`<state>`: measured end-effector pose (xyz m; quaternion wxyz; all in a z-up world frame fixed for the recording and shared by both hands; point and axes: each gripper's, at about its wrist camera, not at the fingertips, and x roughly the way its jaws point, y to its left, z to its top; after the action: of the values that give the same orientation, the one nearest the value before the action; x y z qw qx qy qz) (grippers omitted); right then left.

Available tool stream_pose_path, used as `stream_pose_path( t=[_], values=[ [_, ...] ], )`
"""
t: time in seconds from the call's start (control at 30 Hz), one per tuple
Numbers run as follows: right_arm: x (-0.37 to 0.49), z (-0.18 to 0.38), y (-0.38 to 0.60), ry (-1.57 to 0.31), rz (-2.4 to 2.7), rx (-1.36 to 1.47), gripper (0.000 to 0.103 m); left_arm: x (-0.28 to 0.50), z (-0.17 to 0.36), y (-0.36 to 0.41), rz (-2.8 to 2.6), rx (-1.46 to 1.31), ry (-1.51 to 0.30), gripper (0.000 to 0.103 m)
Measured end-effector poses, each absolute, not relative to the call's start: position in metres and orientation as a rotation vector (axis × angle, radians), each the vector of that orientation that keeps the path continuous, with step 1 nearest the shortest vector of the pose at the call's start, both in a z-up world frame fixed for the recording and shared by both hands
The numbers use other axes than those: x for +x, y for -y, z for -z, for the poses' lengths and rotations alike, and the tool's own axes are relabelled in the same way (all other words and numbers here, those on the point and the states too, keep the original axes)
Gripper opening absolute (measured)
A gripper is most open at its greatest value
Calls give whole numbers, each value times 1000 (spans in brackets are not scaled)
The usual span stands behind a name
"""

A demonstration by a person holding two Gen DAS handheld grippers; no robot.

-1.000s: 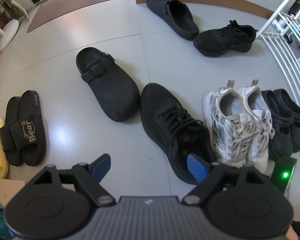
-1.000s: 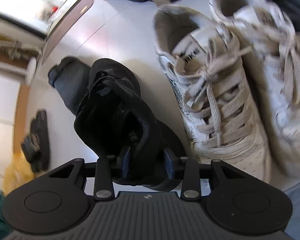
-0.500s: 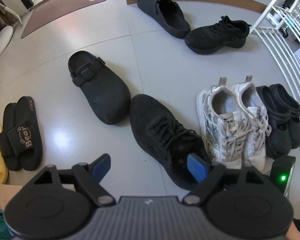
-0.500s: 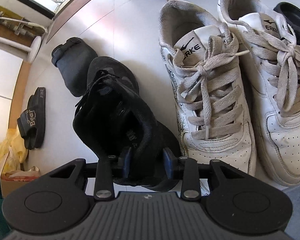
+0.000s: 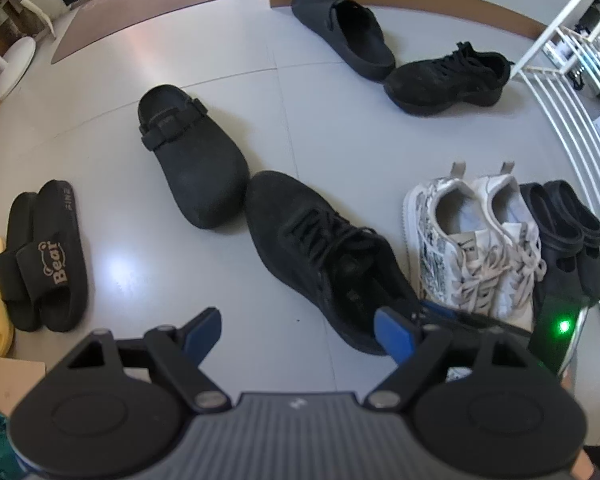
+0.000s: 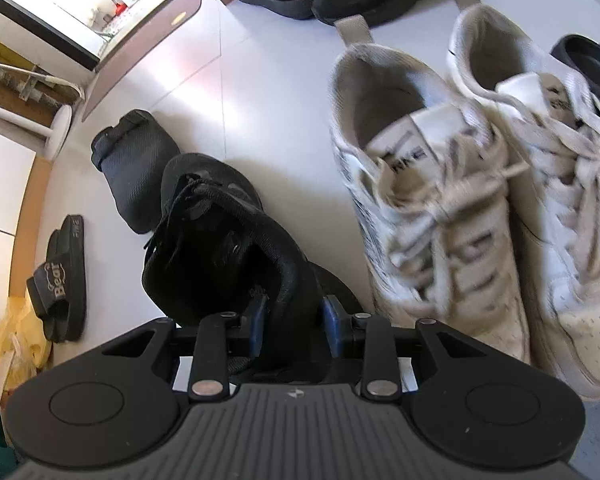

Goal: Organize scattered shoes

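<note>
Right wrist view is showing the right gripper (image 6: 294, 326) closing its jaws on the heel collar of a black lace-up sneaker (image 6: 228, 240), the blue pads (image 6: 258, 326) pressing into the padded rim from either side. The sneaker is lying on the pale floor (image 6: 260, 100) just beside a white sneaker pair (image 6: 480, 208), its toe touching or nearly touching a black clog (image 6: 136, 164) — the fisheye is making that contact hard to judge. The white pair is blurring a little in this view.

In the left wrist view the left gripper (image 5: 298, 330) is hanging over the floor with its jaws wide apart and nothing between them. The same sneaker (image 5: 324, 260) is lying just ahead of it, and its likely mate (image 5: 448, 78) is sitting well apart, next to a second clog (image 5: 344, 32) near the wall.

The step in hand looks like securing this stray sneaker for moving. Next, the grip is needing to firm up before any lift — a soft collar could fold and slip — and then the shoe is wanting a clear path past the white pair toward its partner or the tidy row beside the dark clog pair (image 5: 568, 240).
</note>
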<state>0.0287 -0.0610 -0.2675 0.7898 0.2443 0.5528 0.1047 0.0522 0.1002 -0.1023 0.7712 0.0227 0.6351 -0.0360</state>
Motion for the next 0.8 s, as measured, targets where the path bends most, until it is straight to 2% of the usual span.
stream_pose_path(
  t=[0.03,0.13,0.2,0.23,0.3,0.5,0.63,0.8],
  values=[
    [31,266,61,-1163,-223,539,26,53,102,-101,79,48,-1376,86],
    [36,262,65,-1088,-245,598,26,54,101,-100,81,45,-1372,86],
    [39,254,67,-1058,-252,598,31,54,100,-99,82,43,-1368,86],
    [40,251,69,-1044,-254,599,38,54,99,-98,84,44,-1366,86],
    [36,253,77,-1061,-228,652,45,54,99,-96,87,49,-1364,86],
    [24,270,74,-1179,-212,680,45,53,97,-93,86,61,-1361,86],
    [14,281,74,-1271,-154,733,53,52,92,-95,79,57,-1347,86],
    [8,282,65,-1293,-152,715,58,53,93,-95,75,63,-1349,86]
  ],
)
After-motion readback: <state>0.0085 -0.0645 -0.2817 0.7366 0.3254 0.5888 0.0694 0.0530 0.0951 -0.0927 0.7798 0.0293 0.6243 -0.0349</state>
